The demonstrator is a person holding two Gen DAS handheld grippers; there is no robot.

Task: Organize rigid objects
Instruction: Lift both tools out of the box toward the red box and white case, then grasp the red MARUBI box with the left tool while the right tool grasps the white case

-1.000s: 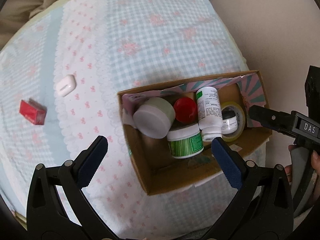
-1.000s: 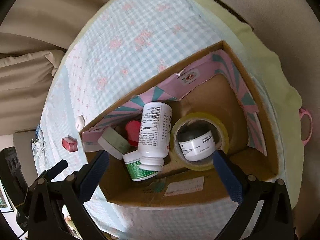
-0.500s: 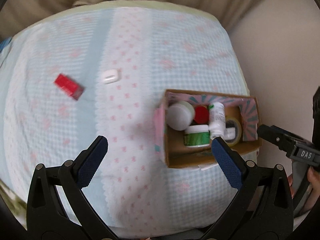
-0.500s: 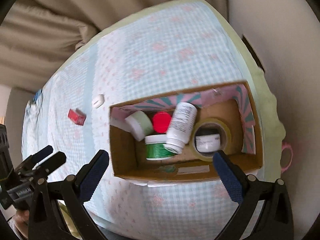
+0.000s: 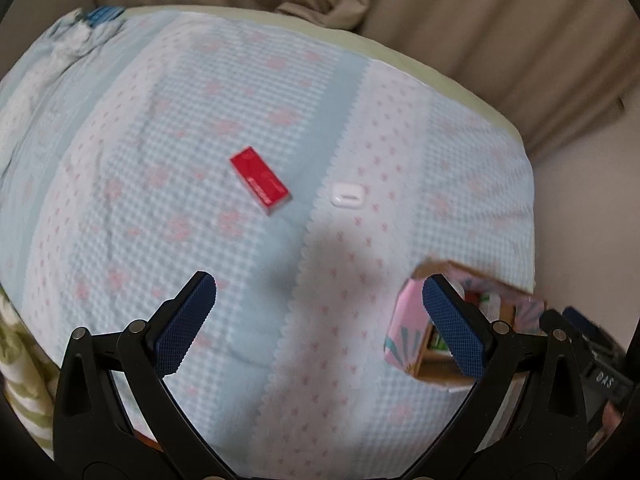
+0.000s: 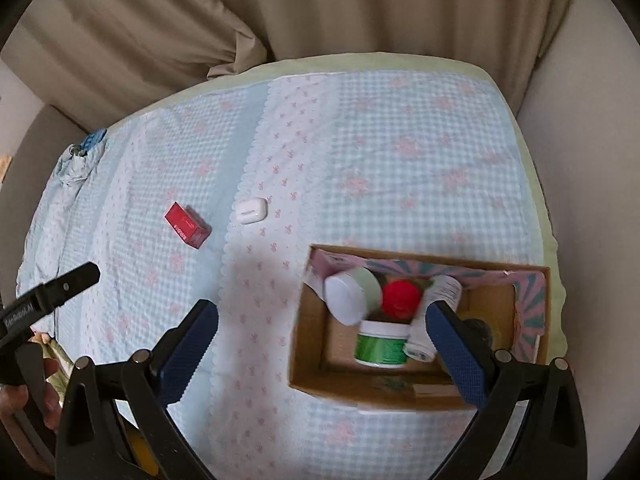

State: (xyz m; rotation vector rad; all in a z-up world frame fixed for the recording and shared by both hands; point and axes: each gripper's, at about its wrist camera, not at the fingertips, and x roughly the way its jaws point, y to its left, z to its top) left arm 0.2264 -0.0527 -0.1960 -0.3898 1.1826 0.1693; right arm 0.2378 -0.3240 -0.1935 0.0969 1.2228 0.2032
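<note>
A red box and a white earbud case lie on the checked cloth, also in the right wrist view: the red box, the earbud case. A cardboard box at the right holds a white-lidded jar, a red-capped jar, a green-labelled jar, a white bottle and a tape roll, mostly hidden. The cardboard box shows partly in the left wrist view. My left gripper is open, above the cloth near the red box. My right gripper is open above the cardboard box's left side.
The cloth covers a rounded table with a pale green edge. Beige curtains hang behind. Crumpled cloth sits at the far left. The left gripper's finger shows in the right wrist view.
Both grippers have pulled up and away from the cardboard box. The left view has swung left towards the red box and earbud case. Both stay open.
</note>
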